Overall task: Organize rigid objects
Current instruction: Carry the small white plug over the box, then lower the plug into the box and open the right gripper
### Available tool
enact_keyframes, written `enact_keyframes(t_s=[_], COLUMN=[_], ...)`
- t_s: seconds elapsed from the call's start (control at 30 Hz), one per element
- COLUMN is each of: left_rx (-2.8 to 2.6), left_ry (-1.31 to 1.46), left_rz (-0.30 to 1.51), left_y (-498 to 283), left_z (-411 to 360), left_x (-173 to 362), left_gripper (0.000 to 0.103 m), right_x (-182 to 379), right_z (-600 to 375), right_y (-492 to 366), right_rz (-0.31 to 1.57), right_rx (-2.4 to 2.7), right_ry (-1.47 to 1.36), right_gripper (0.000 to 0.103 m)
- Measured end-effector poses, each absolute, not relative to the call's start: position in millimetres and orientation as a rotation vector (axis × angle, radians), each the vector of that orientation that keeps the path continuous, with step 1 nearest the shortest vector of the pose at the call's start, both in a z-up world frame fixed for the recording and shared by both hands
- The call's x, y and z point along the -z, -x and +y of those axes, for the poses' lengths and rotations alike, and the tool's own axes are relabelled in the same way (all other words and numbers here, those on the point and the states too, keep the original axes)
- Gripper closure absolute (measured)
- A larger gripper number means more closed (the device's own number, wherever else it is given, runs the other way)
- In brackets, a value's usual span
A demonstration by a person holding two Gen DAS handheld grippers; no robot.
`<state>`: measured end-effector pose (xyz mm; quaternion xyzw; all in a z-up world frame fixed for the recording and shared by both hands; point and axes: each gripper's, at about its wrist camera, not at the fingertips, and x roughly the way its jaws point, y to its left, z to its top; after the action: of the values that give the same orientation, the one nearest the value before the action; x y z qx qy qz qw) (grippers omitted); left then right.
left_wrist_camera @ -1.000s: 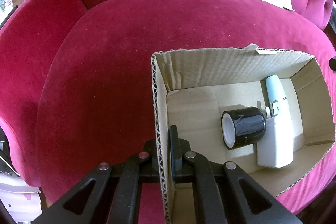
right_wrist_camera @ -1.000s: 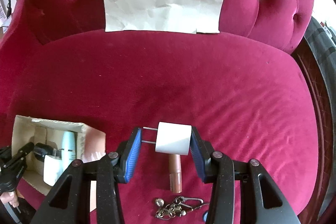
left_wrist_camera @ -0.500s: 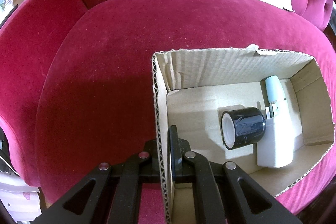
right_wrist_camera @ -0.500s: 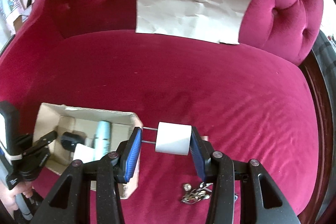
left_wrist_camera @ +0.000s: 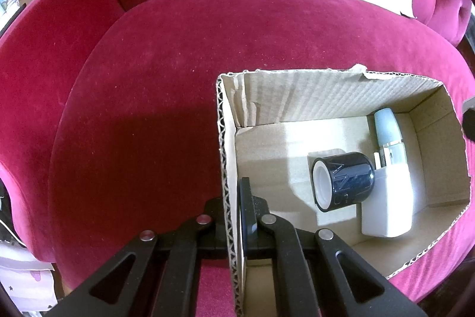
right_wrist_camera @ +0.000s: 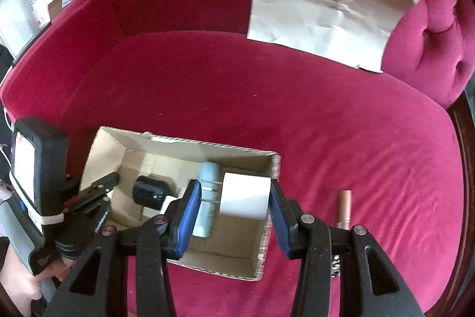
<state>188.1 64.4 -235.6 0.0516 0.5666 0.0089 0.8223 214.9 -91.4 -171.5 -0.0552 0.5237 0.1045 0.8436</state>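
A crimson velvet sofa bears a cardboard box holding a black jar, white adapter and pale-blue bottle. The left gripper pinches the box's wall. The right gripper clasps a white charger plug above the box.

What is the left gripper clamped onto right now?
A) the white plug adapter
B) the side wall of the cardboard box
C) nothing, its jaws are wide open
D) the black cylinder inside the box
B: in the left wrist view the left gripper is pinched shut on the corrugated wall of the cardboard box, one finger on either side of it.
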Motion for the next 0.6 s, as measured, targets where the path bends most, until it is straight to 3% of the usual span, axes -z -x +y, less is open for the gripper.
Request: enact_keyframes(t_s=[0.6], left_rx=[-0.02], left_ry=[-0.115], left_rz=[1.204], left_y=[-188.0], left_z=[61.7], left_x=[237.2], left_gripper=[0.099], right_x=[205.7], right_z=[-59.2], right_y=[-223.3], right_rz=[1.155], right_rx=[-0.263], right_ry=[0.114], right_gripper=[0.054])
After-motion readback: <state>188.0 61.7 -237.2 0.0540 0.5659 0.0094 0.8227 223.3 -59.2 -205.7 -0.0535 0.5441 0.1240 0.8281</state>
